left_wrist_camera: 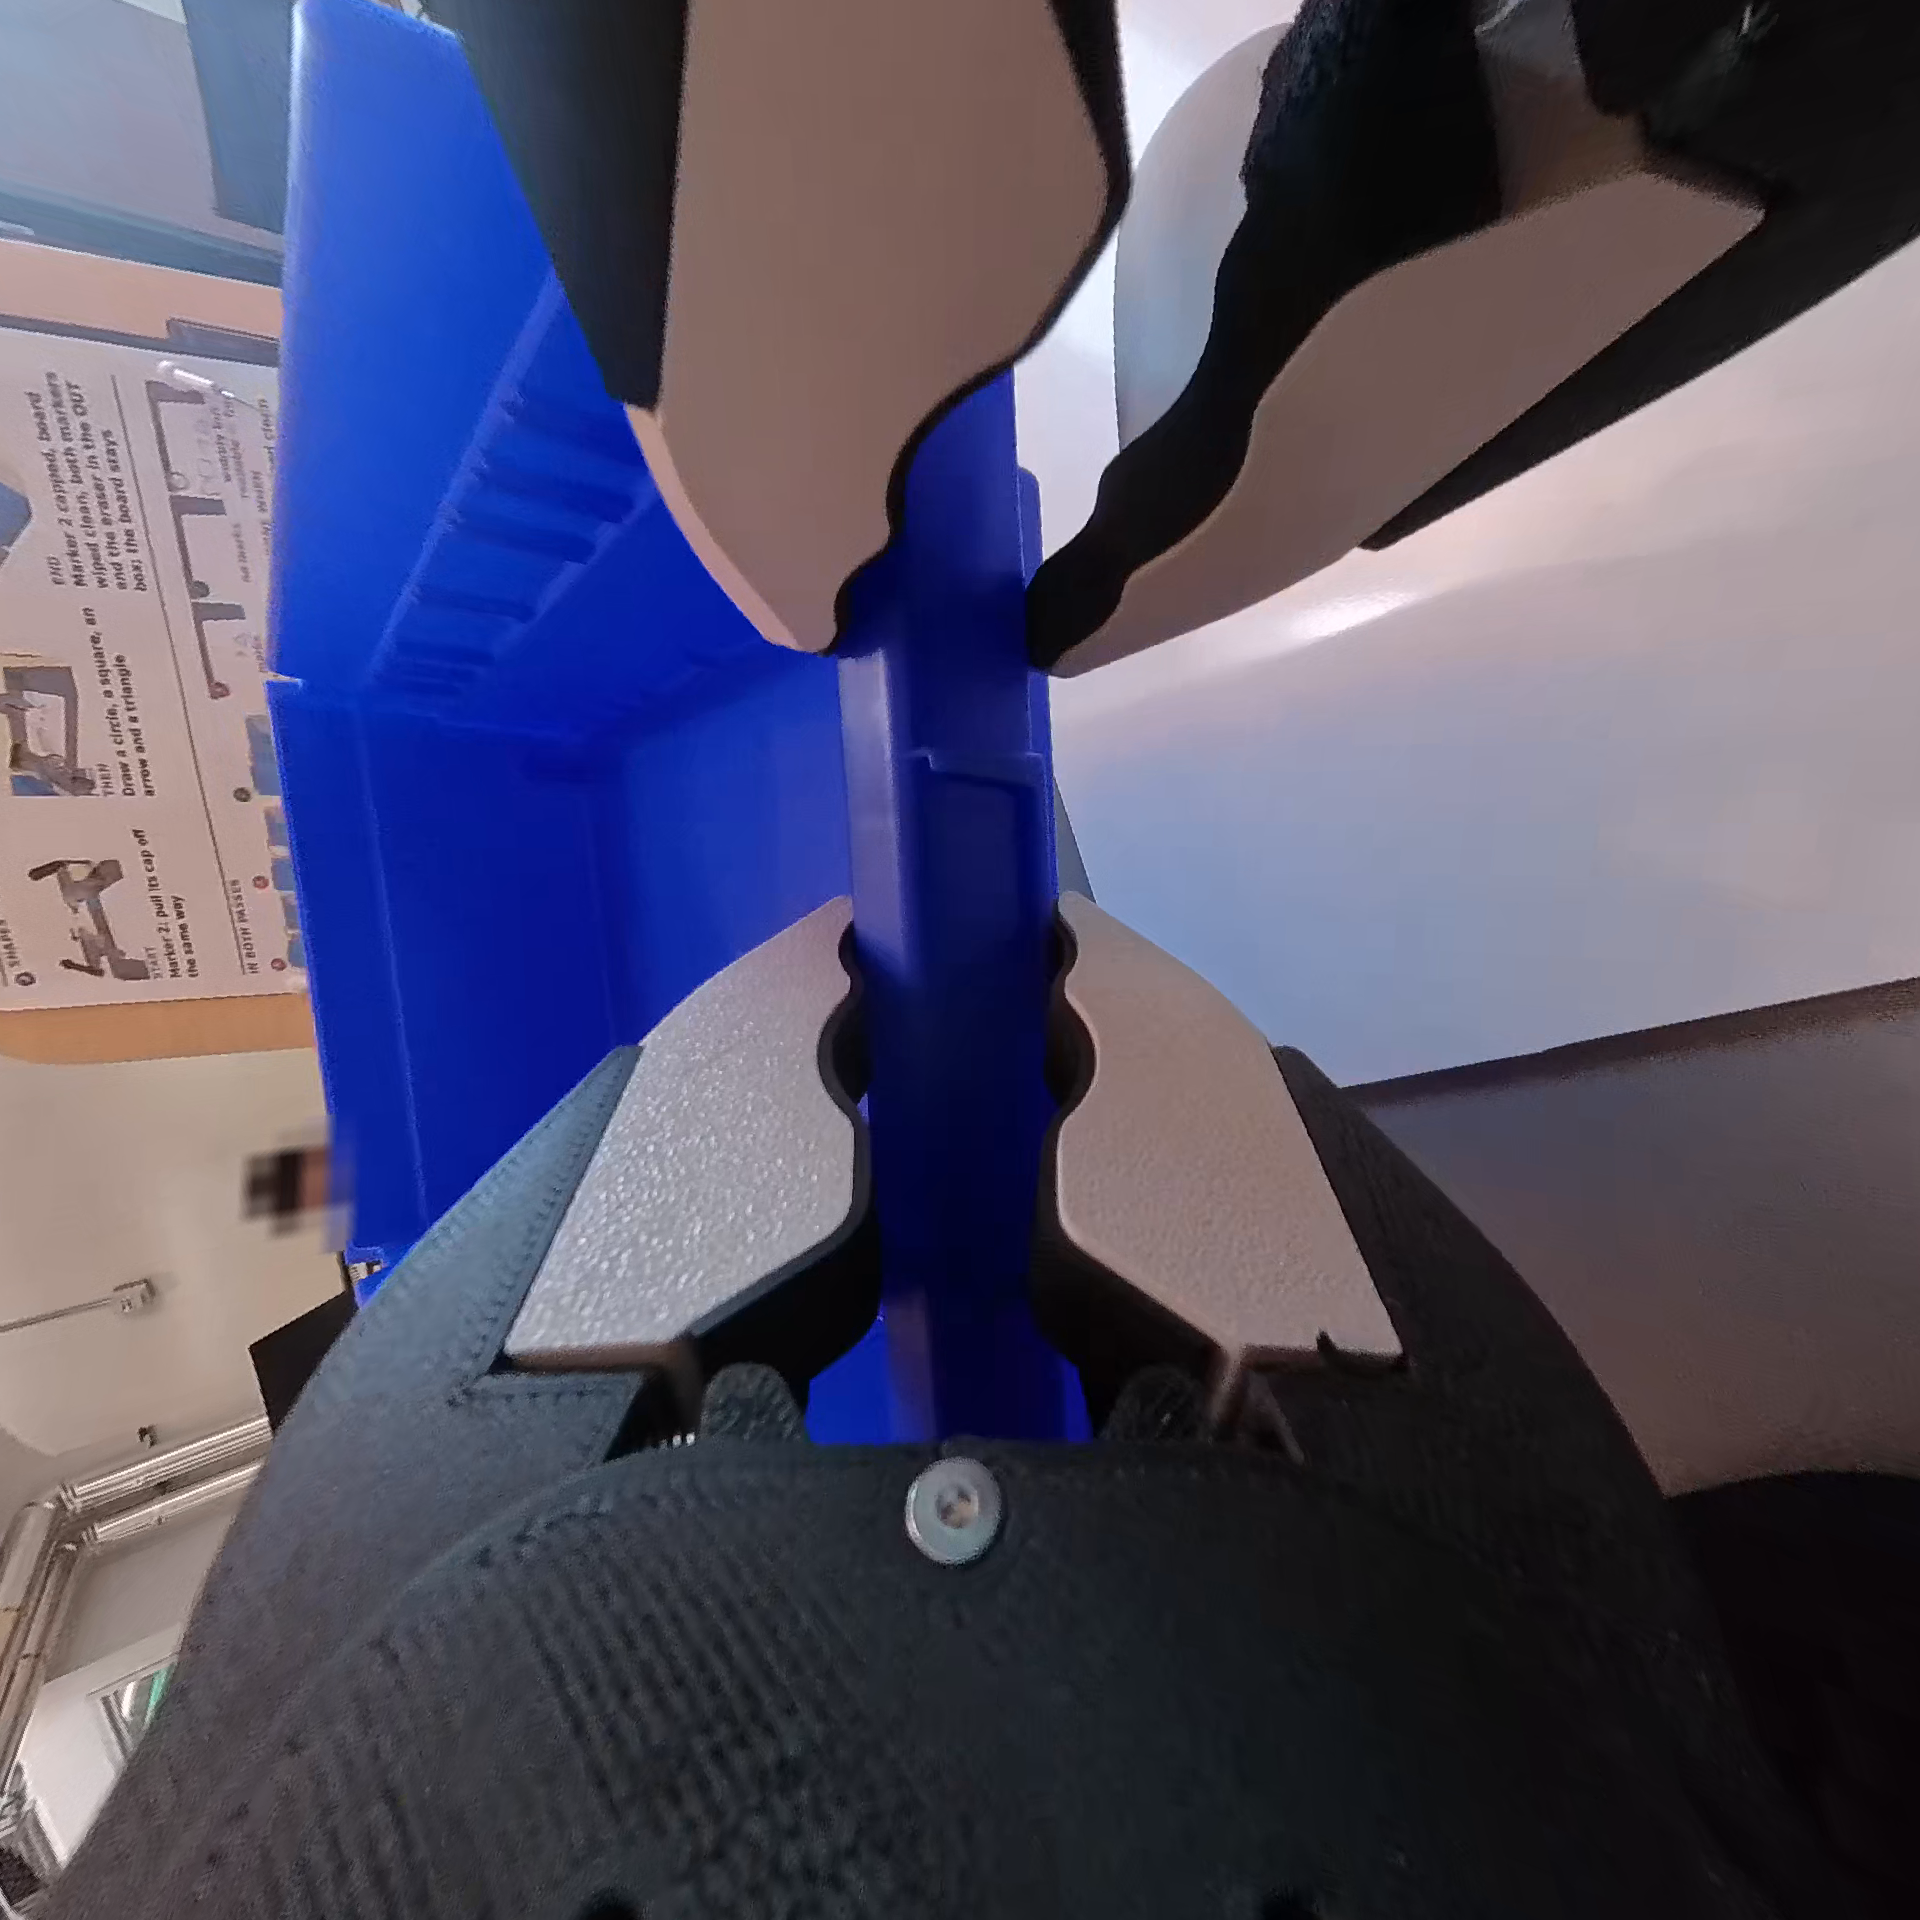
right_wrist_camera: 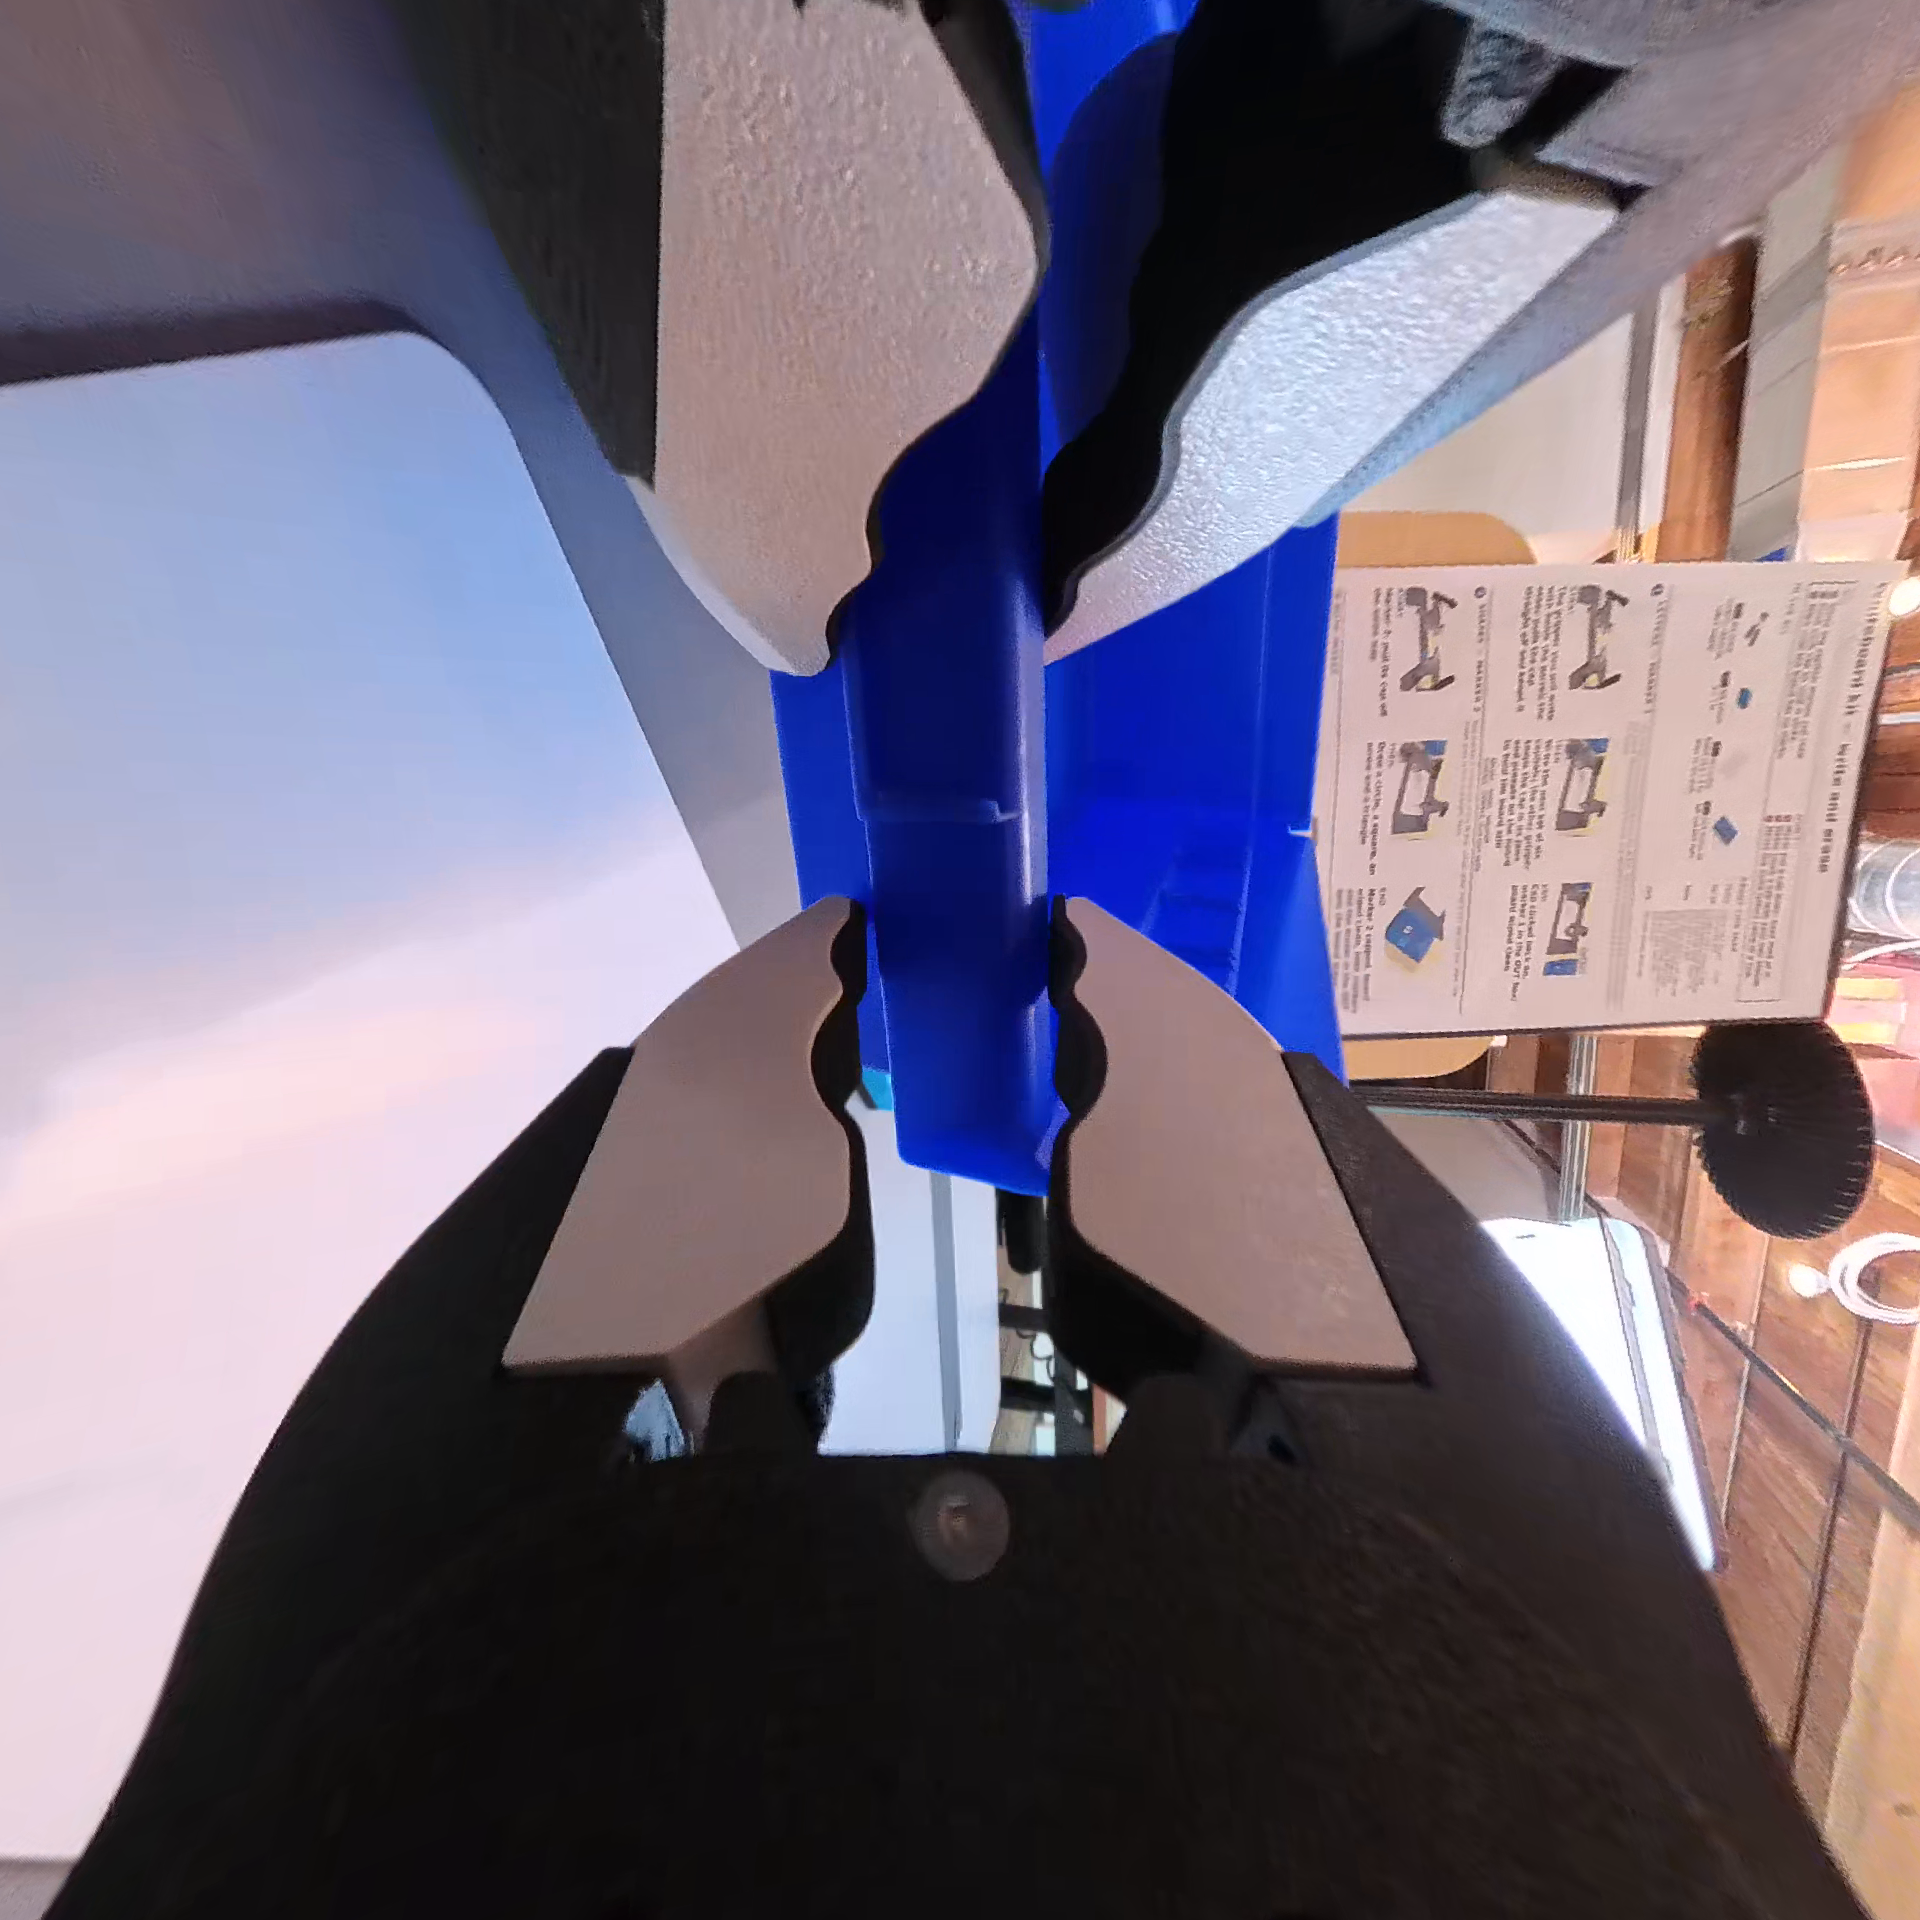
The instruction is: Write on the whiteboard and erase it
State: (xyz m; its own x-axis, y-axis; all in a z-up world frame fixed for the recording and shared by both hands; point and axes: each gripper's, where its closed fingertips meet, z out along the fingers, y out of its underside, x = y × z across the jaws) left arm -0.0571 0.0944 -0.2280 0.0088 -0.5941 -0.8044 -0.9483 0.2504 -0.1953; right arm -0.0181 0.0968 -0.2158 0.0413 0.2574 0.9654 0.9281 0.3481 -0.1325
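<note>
Both grippers are clamping the same blue plastic bin [left_wrist_camera: 468, 727] by one of its walls, facing each other along that wall. In the left wrist view, the left gripper [left_wrist_camera: 956, 925] is closing its two grey fingers [left_wrist_camera: 717, 1132] narrowly on the rim of the wall, the notched inner edges pressing against the blue plastic on either side. Opposite it, at the top of that view, the right gripper [left_wrist_camera: 935, 623] is pinching the same rim from the other end, tips pointing back toward the camera. The right wrist view mirrors this: the right gripper [right_wrist_camera: 956, 914] is gripping the wall narrowly, and the left gripper [right_wrist_camera: 935, 644] is meeting it from above.

The bin is appearing turned on its side in both views, its ribbed inner face showing to one side. A white, round-cornered surface [left_wrist_camera: 1455, 779] is lying just beside the held wall; whether it is the whiteboard or a tabletop is hard to say. A printed instruction sheet [right_wrist_camera: 1600, 790] is standing beyond the bin, with a black round-footed stand [right_wrist_camera: 1777, 1122] near it.

Much is cut off: the gripper bodies are filling the lower half of each view, the far fingers are running out of the top edge, and no marker or eraser can be made out inside the bin. A small mosaic patch is blurring part of the left view.
</note>
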